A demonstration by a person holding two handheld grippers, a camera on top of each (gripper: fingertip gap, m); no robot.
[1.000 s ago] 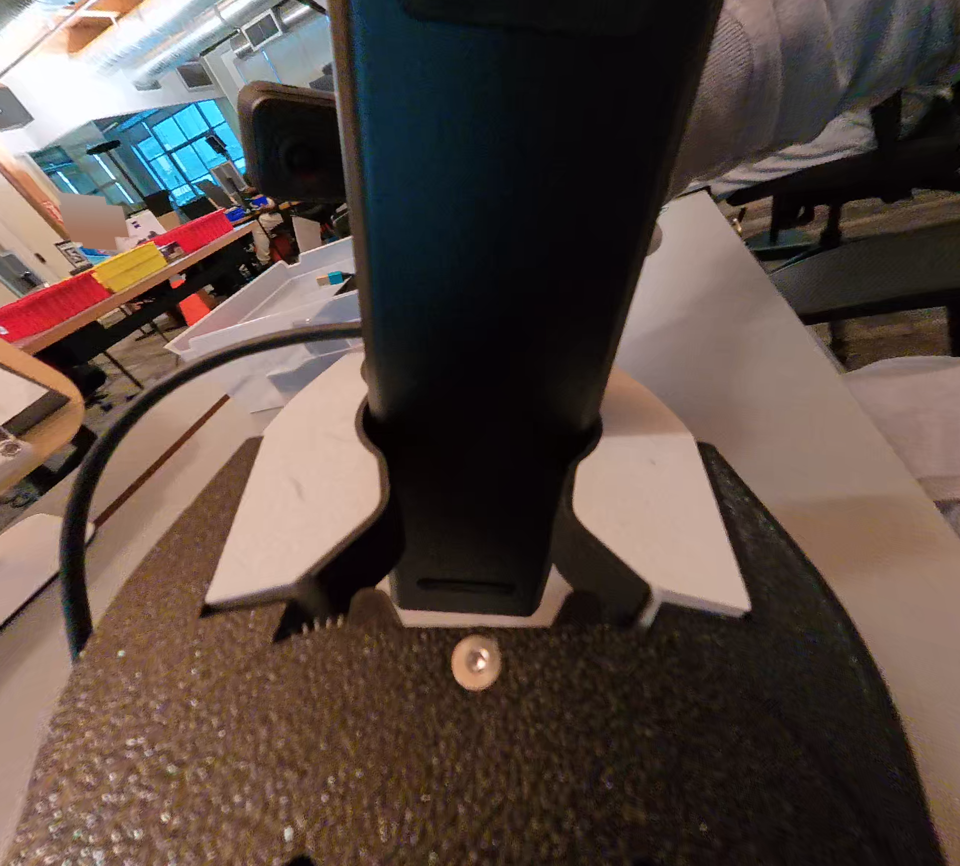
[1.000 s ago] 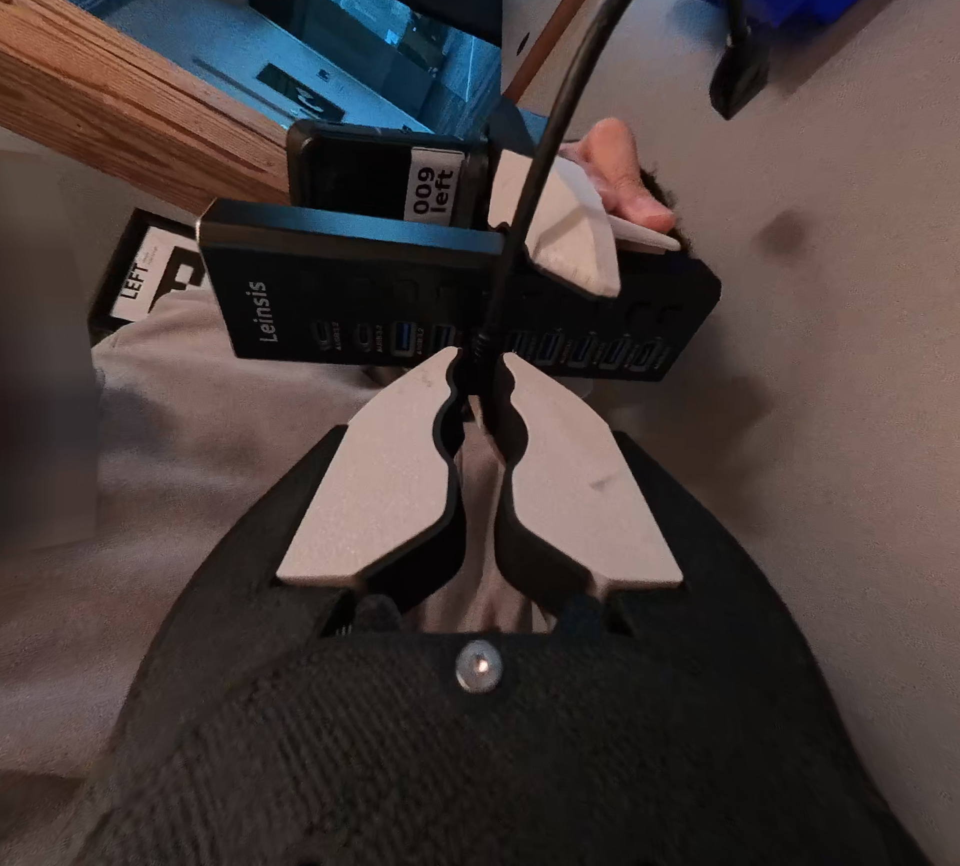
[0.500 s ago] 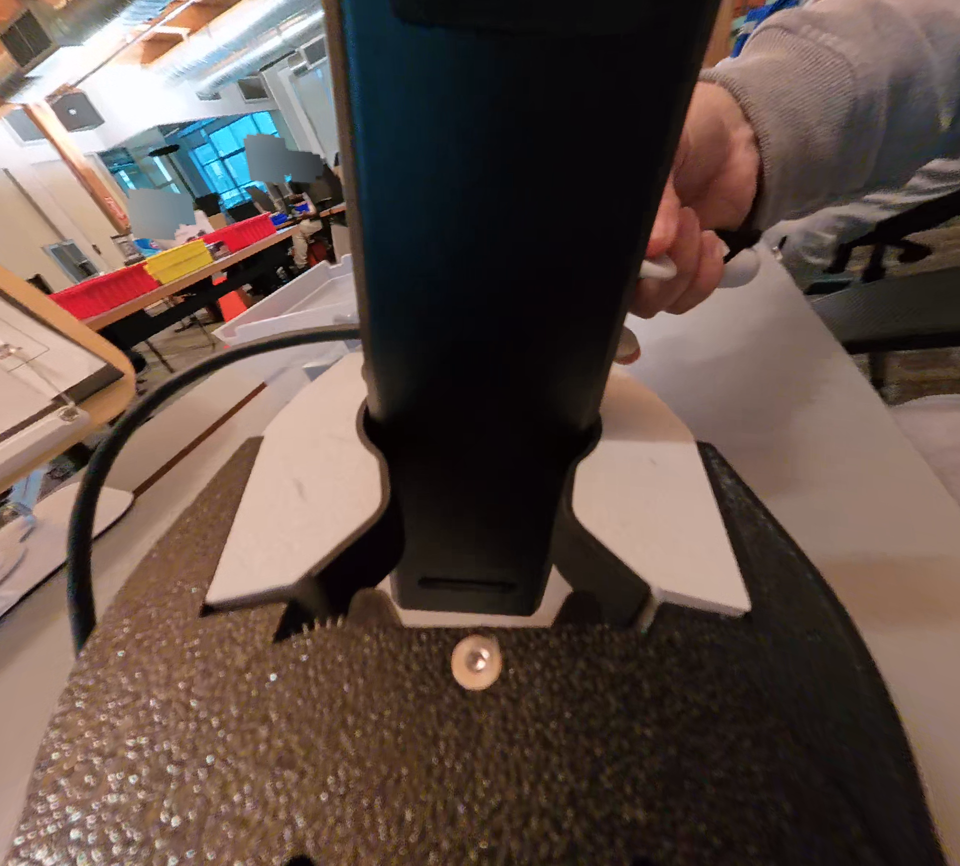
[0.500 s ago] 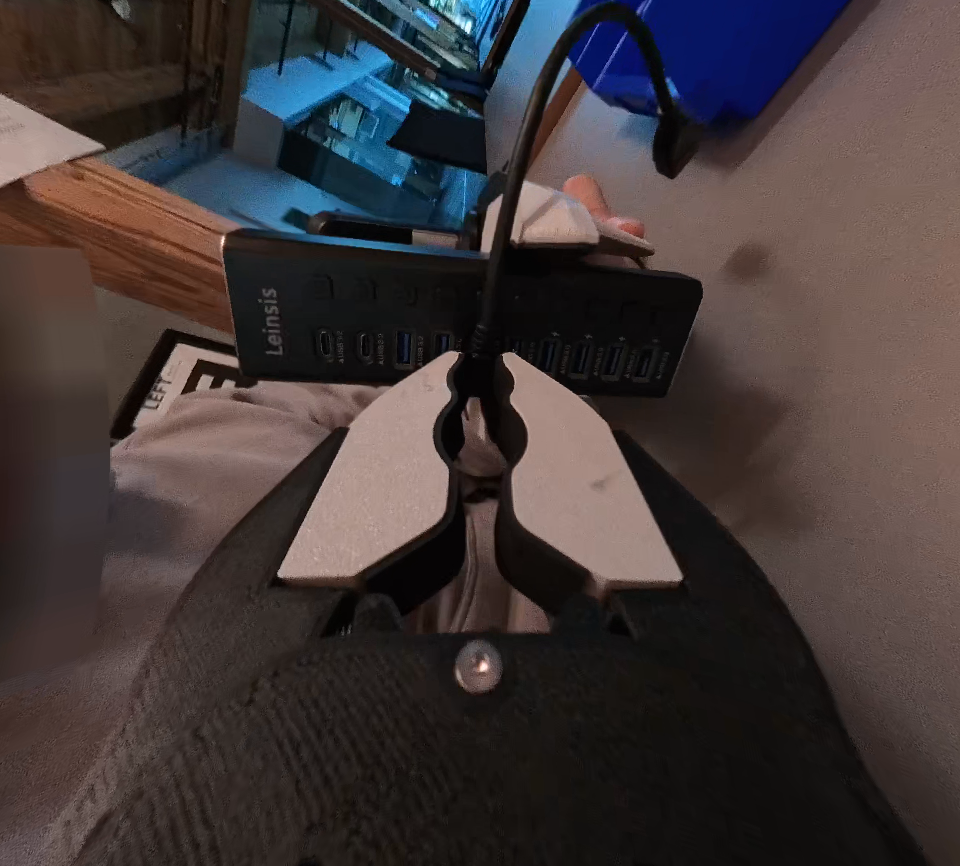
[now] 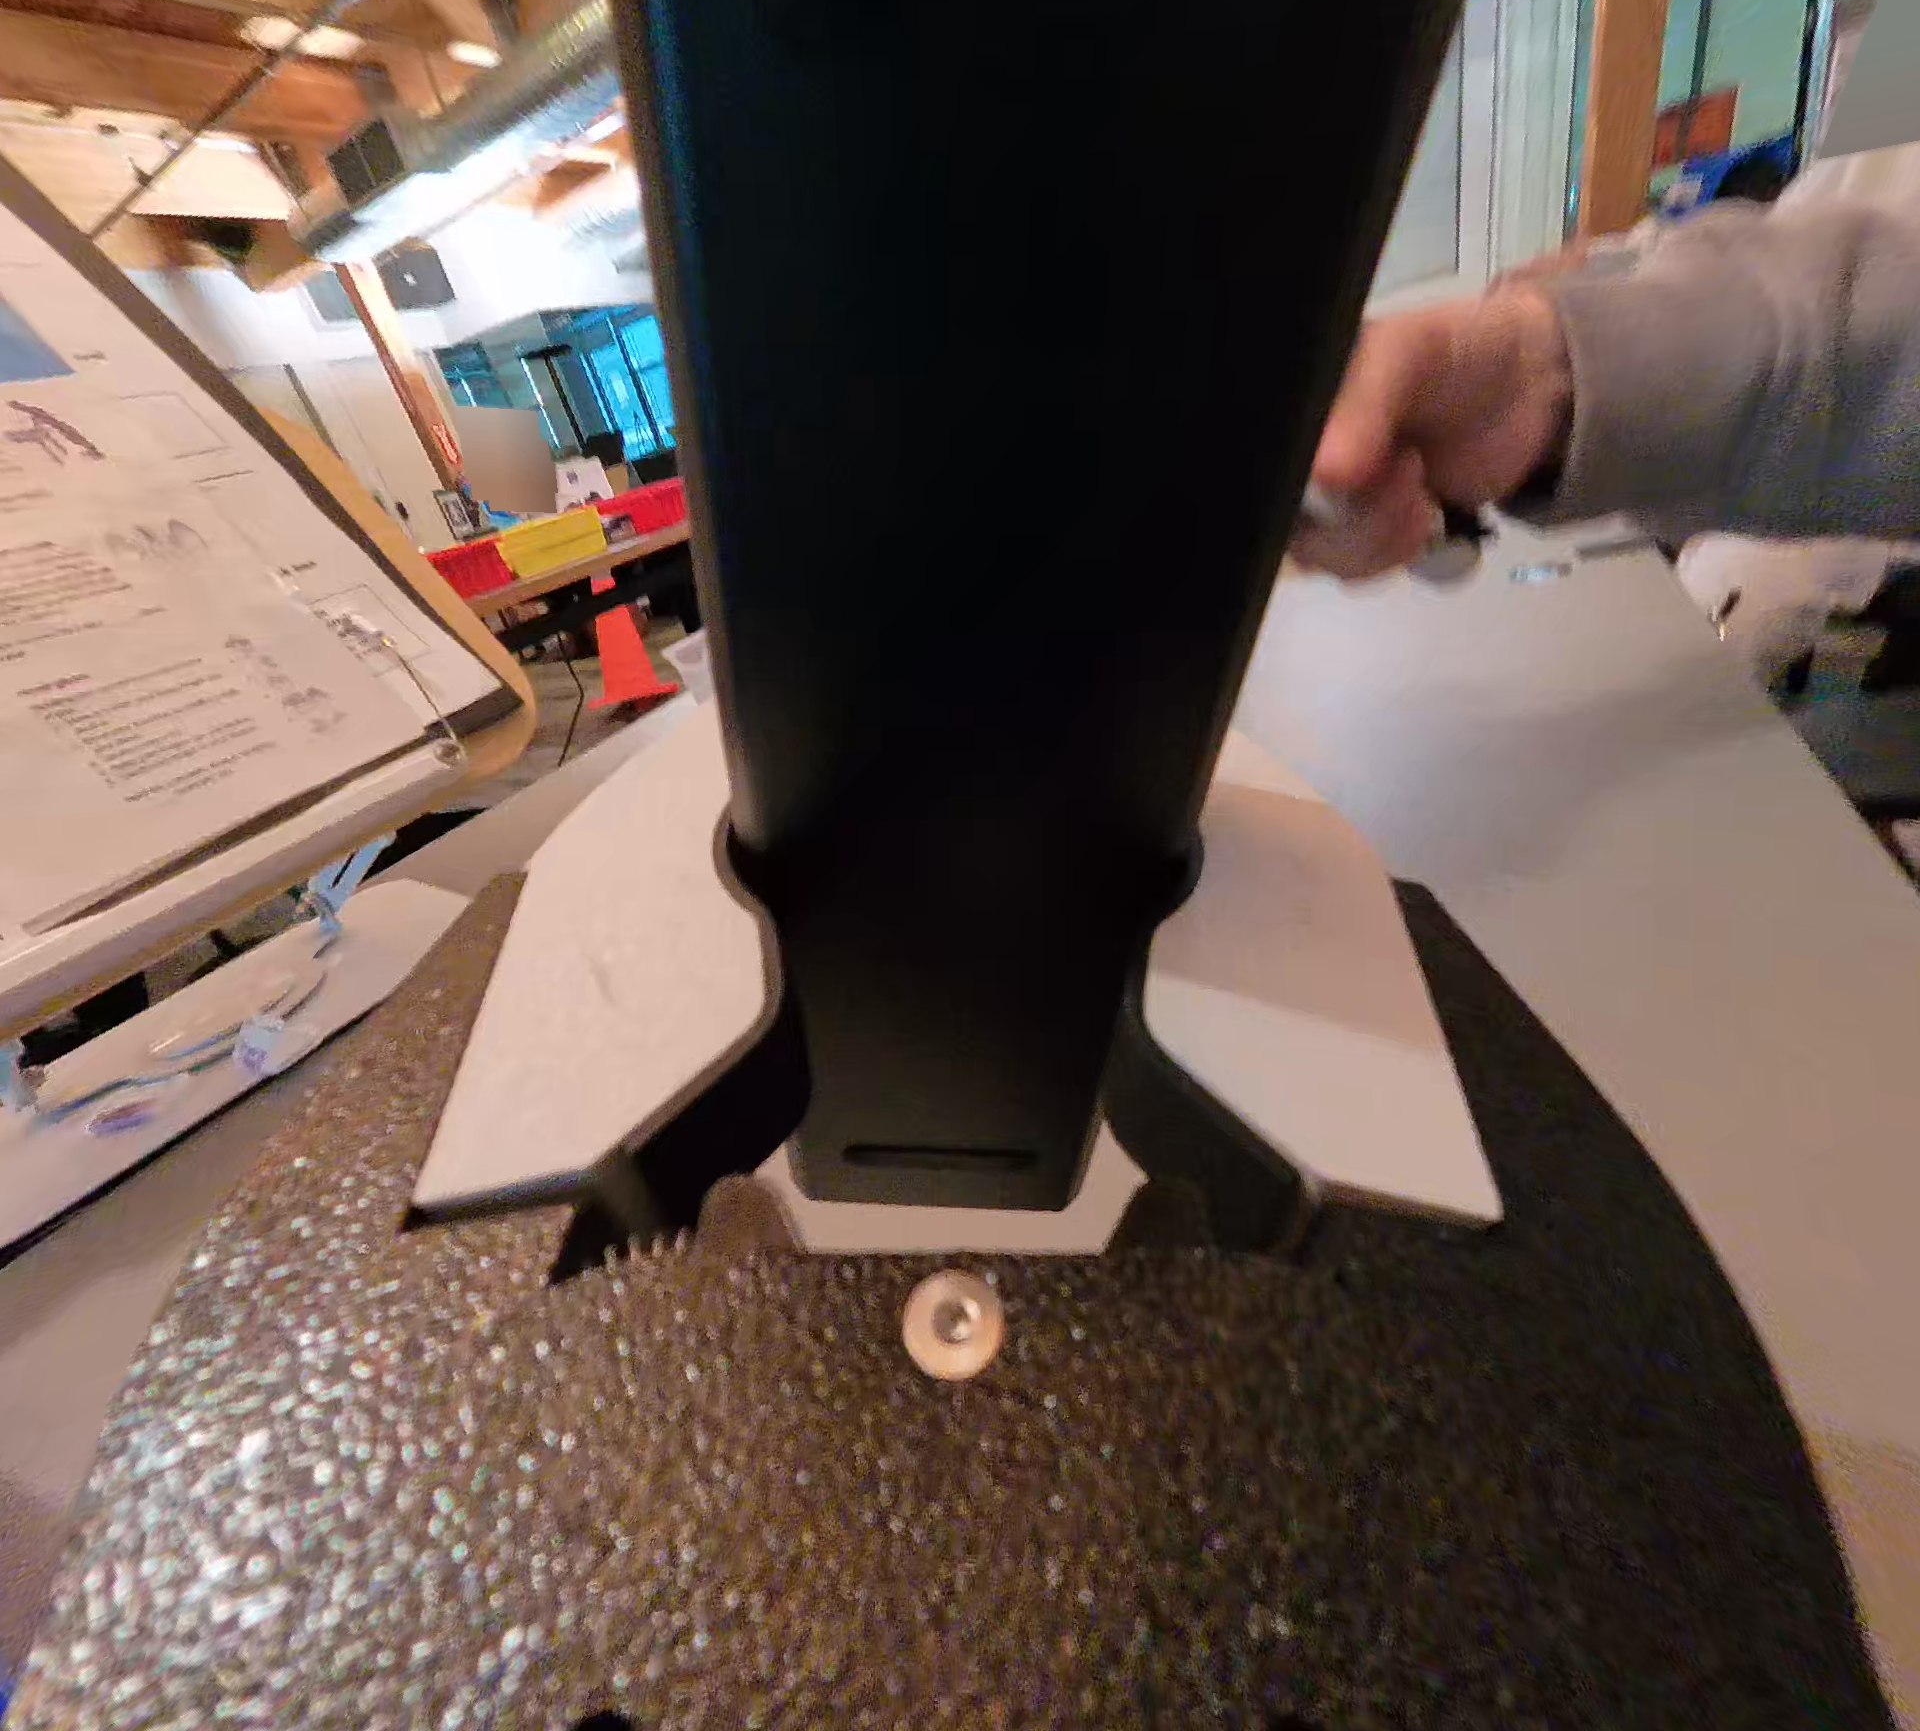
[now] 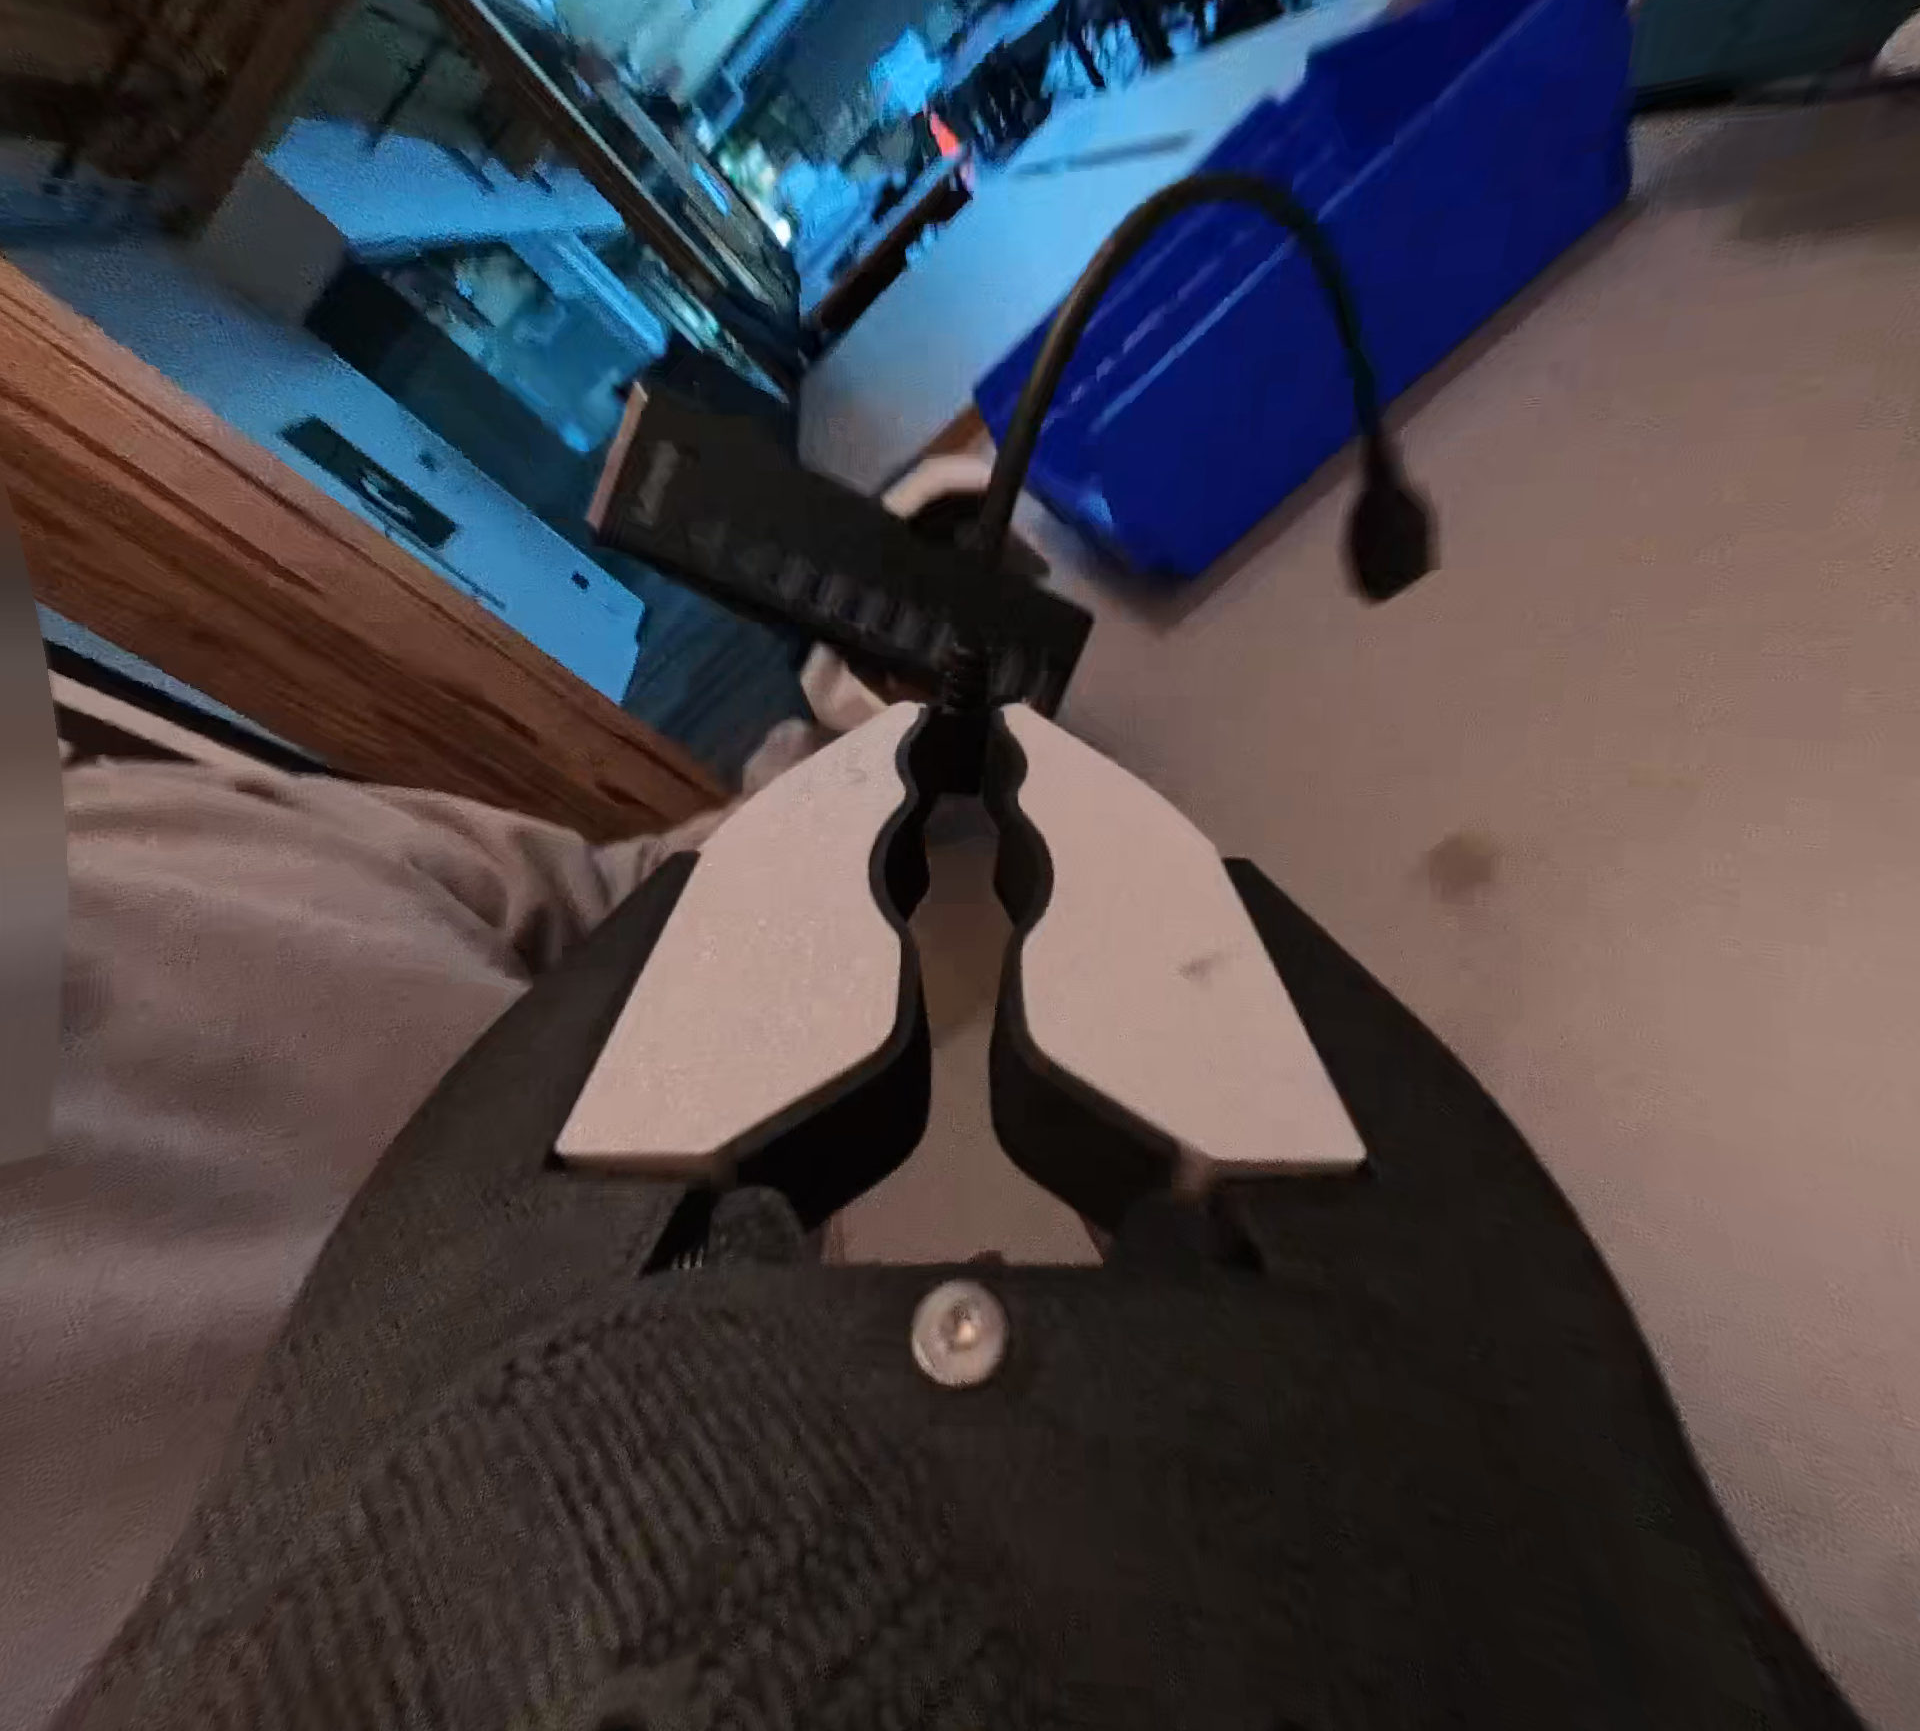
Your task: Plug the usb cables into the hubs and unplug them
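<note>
The black USB hub (image 5: 997,393), a long slim bar, stands on end in the left wrist view; the right wrist view shows its port row (blurred). The short black USB cable (image 6: 1174,227) arches upward, its free connector (image 6: 1390,538) dangling.

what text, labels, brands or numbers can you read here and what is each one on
I don't copy wording out of pictures; this is what bears writing.
printed page on the stand, left wrist view: lines of print and small figures, too blurred to read.
hub, right wrist view: a pale brand mark at its far end, blurred.
Markings along the hub's ports: too small to read.
</note>
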